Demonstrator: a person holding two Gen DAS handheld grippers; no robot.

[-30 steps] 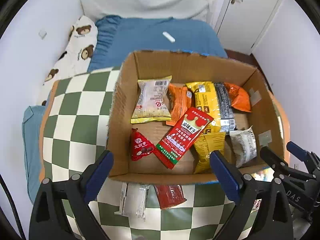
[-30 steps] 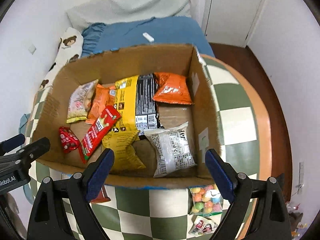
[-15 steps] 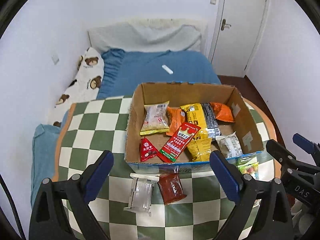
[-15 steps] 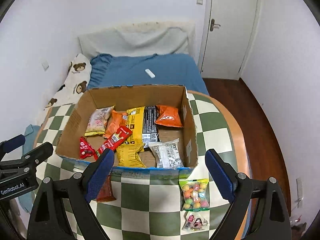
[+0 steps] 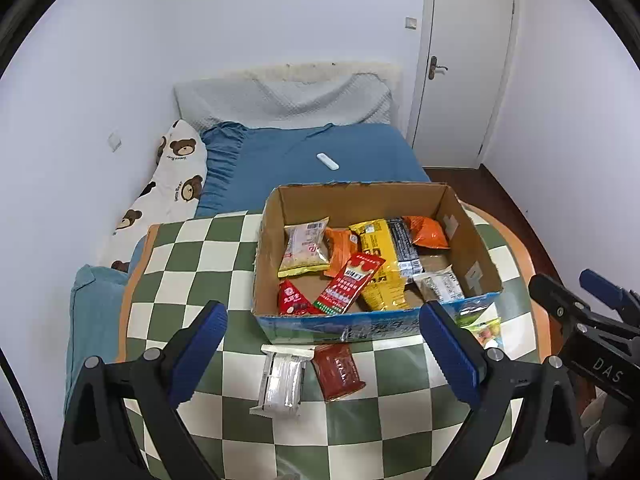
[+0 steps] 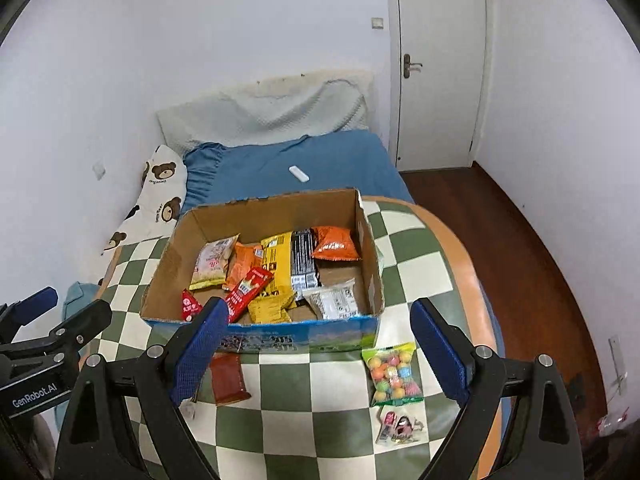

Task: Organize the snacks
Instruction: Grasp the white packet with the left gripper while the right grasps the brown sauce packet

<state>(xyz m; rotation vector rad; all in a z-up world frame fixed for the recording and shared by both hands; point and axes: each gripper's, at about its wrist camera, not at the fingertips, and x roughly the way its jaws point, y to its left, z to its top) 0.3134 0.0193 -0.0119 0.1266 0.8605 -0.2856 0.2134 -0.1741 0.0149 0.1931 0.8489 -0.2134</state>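
An open cardboard box (image 5: 372,323) (image 6: 280,338) on a round checkered table holds several snack packets: red, yellow, orange, black and white. In front of it lie a clear white packet (image 5: 282,378), a dark red packet (image 5: 338,370) (image 6: 228,378), a bag of coloured candy balls (image 6: 393,374) and a small cartoon packet (image 6: 400,426). My left gripper (image 5: 324,354) hangs open over the white and dark red packets, holding nothing. My right gripper (image 6: 318,354) is open and empty above the table just in front of the box, left of the candy bag.
The table (image 6: 452,272) has an orange rim and a green-and-white cloth. Behind it stands a bed (image 5: 320,160) with a blue sheet, a white remote (image 5: 328,161) and a bear-print pillow (image 5: 172,184). A white door (image 6: 436,64) and wooden floor (image 6: 520,240) lie to the right.
Both grippers have pulled back and up from the box, which now looks smaller. The packets on the table in front of it have come into view. Both stayed open.
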